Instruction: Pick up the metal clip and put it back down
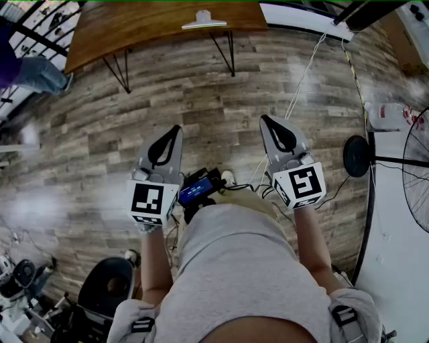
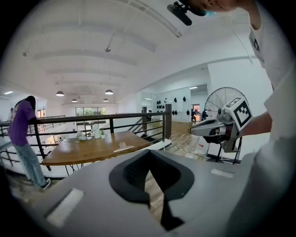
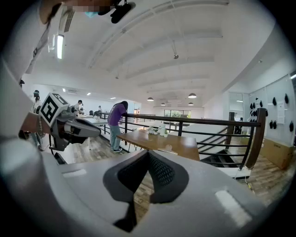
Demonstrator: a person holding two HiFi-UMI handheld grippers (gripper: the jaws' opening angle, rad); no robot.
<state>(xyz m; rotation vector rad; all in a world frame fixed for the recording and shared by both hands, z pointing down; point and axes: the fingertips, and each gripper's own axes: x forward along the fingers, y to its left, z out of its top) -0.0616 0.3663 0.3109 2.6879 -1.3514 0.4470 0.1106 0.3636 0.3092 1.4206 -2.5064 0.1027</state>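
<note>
The left hand-held gripper (image 1: 175, 128) has its jaws closed together, with nothing between them and nothing touching them. The right hand-held gripper (image 1: 265, 119) is the same: jaws pressed tight, empty, in free air. Its own view shows only a thin dark seam where the two pads meet.

Both are held out in front of the person's body, side by side and apart from each other. They sit over the plank floor (image 1: 201, 100), each pointing away toward the far side and tipped slightly downward. The left forearm (image 1: 155, 261) and right forearm (image 1: 312, 242) reach straight forward from the torso, and the marker cubes sit at the near ends of the grippers.

The metal clip (image 1: 204, 20) lies flat on the wooden counter (image 1: 127, 30), near that counter's near edge. It is well apart from both grippers, straight ahead of them and roughly between their two lines of aim. A person in purple (image 2: 22, 134) stands at the counter's far left end, by a railing (image 2: 111, 118).
</note>
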